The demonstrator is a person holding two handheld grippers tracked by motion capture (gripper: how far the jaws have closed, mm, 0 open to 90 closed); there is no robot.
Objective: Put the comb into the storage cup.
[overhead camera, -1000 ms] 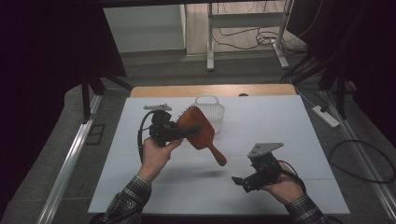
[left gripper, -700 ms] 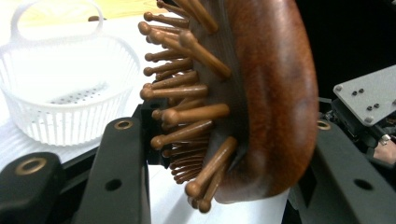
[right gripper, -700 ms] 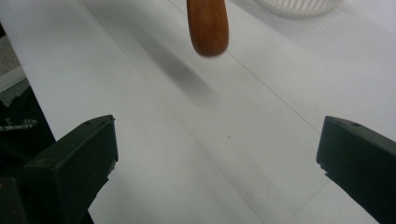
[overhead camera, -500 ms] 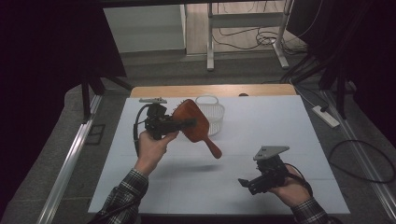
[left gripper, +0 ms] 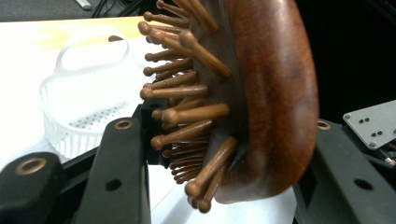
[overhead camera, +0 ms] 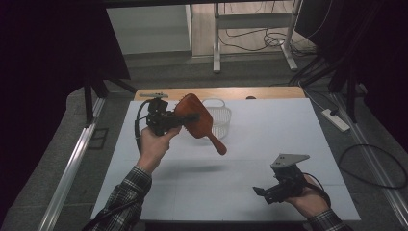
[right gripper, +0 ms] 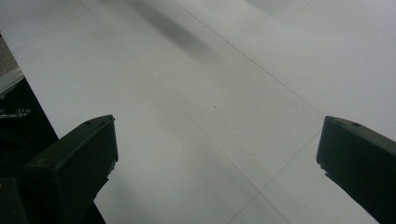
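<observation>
Wooden hairbrush [overhead camera: 197, 121] clamped in left gripper [overhead camera: 185, 118], seemingly above the basket [overhead camera: 219, 115]; right gripper [overhead camera: 263, 193] agape.

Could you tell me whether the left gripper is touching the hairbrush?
Touching. In the left gripper view, the left gripper has its jaws shut on the hairbrush, one against the bristles and one against the wooden back.

White table [overhead camera: 298, 125] with wooden far edge, grey floor [overhead camera: 250, 72], cables, power strip [overhead camera: 336, 120], dark curtains at sides
</observation>
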